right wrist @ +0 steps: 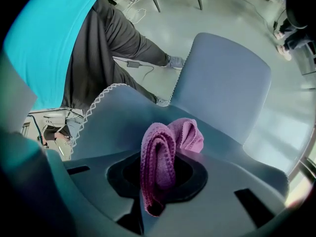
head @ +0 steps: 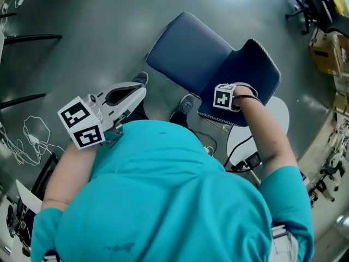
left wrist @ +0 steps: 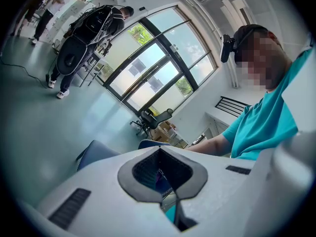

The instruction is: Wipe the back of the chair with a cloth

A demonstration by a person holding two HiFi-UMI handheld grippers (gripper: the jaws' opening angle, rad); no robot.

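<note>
Pinching the folded purple terry cloth (right wrist: 157,168) in my closed right claw (right wrist: 173,152), against the dark blue padded chair back (right wrist: 118,122) just ahead, I risk friction dragging the bunched fold free.

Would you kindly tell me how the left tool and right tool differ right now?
The right tool clamps a purple cloth; the left tool is shut on nothing. The right tool is at the chair's back; the left tool is held aside, clear of it. Both carry marker cubes.
</note>
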